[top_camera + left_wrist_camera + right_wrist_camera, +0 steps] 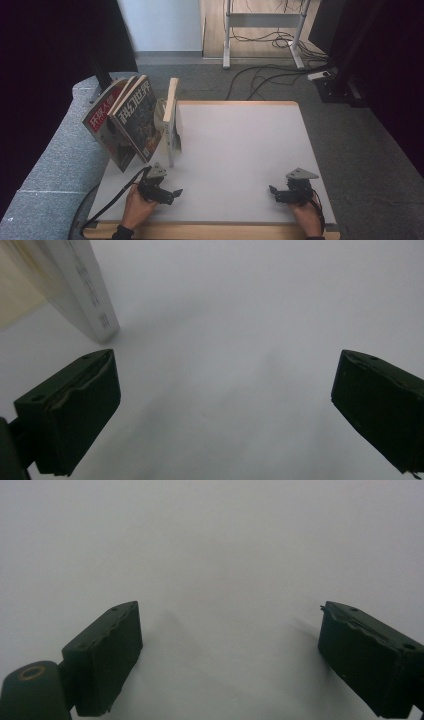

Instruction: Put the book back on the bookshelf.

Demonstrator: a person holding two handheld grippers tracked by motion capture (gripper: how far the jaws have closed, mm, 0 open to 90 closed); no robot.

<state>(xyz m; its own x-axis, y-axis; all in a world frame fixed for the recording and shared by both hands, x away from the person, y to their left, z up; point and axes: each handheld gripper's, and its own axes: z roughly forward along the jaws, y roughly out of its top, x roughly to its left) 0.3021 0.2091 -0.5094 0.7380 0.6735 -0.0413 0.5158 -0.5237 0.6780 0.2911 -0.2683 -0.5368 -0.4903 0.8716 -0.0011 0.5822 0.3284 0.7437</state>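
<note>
Two hand-held grippers (170, 192) (277, 192) wide, empty, low over white table (240, 150); magazines (132, 120) upright left; grey carpet.

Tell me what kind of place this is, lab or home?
Probably a lab or recording room: a bare white table with magazines propped in a rack, loose cables across grey carpet, a metal desk frame behind, dark curtains at the sides.

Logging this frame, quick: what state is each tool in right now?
Left tool: open, holding nothing, near the white book.
Right tool: open, holding nothing, over the bare table.
</note>
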